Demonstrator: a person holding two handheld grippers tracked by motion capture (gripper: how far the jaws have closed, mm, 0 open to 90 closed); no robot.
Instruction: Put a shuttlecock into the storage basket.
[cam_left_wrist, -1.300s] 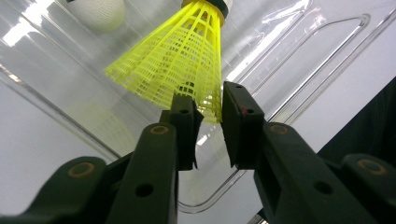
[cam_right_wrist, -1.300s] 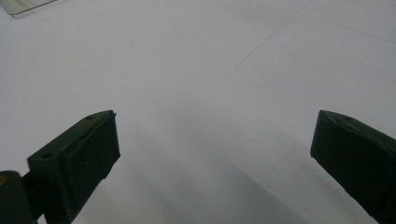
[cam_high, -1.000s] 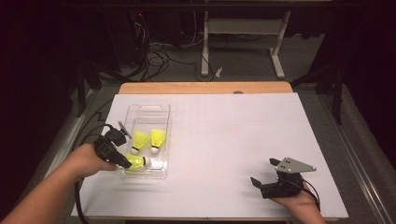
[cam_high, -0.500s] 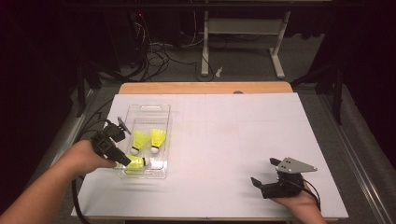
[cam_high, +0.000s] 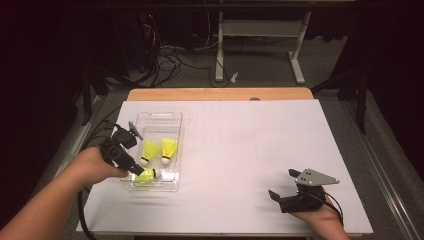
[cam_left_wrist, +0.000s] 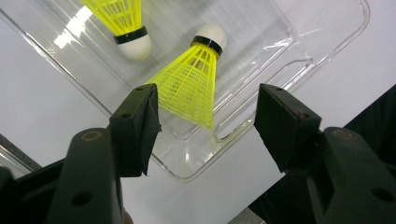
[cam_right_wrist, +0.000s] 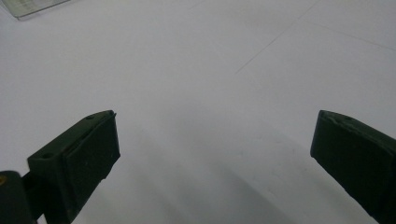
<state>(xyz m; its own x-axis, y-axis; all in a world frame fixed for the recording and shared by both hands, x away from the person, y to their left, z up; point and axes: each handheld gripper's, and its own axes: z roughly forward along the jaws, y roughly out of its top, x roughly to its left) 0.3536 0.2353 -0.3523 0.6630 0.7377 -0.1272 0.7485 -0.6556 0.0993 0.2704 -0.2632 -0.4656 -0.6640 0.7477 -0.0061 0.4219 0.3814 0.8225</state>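
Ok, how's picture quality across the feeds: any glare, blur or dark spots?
High view: dim surroundings, table evenly lit. Left gripper view: glare streaks on the clear tray, upper shuttlecock slightly soft, nearer shuttlecock sharp. Right gripper view: jaws dark, soft shadows on white.

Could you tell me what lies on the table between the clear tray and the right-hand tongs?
Nothing: in the high view, the white tabletop is bare between the clear tray and the right tongs.
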